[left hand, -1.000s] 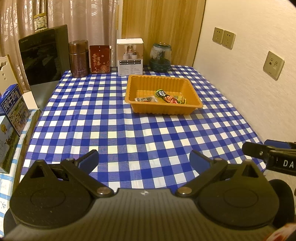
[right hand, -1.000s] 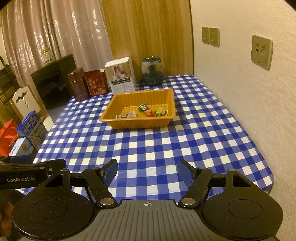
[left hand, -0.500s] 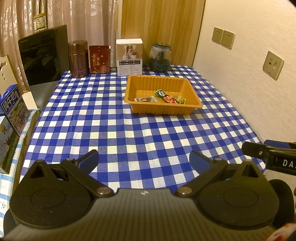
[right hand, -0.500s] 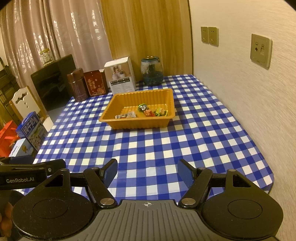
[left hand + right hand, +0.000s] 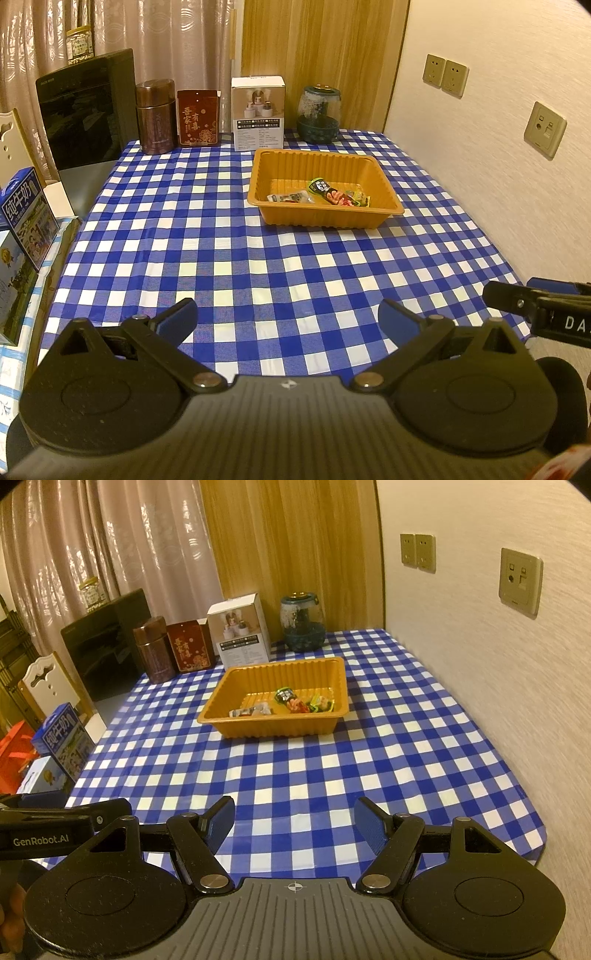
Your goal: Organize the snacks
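An orange plastic tray [image 5: 380, 184] [image 5: 218, 710] stands on the blue-and-white checked tablecloth toward the back. Several small wrapped snacks [image 5: 325, 192] [image 5: 291, 701] lie in its near half. My left gripper [image 5: 288, 314] hangs open over the near part of the cloth, well short of the tray, with nothing between its blue pads. My right gripper [image 5: 295, 819] is also open and empty, near the table's front edge. Each gripper shows at the edge of the other's view: the right one [image 5: 535, 299], the left one [image 5: 62, 823].
Along the back edge stand a brown canister [image 5: 155, 114], a red packet [image 5: 197, 118], a white box [image 5: 258, 110] and a glass jar [image 5: 319, 114]. A wall with sockets [image 5: 521, 579] bounds the right side. Milk cartons [image 5: 26, 214] and a dark cabinet [image 5: 88, 110] sit left.
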### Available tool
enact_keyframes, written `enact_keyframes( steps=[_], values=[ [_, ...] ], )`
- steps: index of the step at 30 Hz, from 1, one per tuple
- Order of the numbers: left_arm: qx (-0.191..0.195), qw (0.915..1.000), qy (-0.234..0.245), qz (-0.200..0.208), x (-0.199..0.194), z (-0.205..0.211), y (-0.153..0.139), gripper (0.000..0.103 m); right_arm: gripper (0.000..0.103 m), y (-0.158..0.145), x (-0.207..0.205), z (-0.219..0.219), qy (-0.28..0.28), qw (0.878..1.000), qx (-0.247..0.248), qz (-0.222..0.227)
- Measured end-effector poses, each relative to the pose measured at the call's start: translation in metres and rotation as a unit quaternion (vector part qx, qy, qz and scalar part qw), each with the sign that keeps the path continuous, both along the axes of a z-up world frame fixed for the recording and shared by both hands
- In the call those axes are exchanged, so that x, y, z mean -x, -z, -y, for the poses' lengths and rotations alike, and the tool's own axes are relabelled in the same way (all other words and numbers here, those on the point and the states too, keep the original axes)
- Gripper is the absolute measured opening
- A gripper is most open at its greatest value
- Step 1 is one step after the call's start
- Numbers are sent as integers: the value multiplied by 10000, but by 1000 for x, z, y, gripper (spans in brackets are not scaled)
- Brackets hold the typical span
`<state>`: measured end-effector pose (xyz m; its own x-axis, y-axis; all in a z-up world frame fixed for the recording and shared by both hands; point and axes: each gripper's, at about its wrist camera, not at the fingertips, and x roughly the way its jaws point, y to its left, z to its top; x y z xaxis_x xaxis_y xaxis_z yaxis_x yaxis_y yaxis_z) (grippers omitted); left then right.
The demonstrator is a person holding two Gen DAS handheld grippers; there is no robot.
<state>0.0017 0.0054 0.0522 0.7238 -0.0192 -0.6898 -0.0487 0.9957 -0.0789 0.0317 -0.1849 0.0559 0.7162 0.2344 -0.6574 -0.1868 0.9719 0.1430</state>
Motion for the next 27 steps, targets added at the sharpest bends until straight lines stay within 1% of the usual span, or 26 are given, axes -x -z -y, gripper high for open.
enact_keyframes(
  steps=[22, 27],
  values=[
    [23, 10000, 10, 13, -1, 1, 0, 103, 71, 0, -1, 0, -1, 10000, -6, 4],
    [20, 10000, -4, 71, -2, 9, 1, 103, 71, 0, -1, 0, 4, 10000, -4, 3]
  ],
)
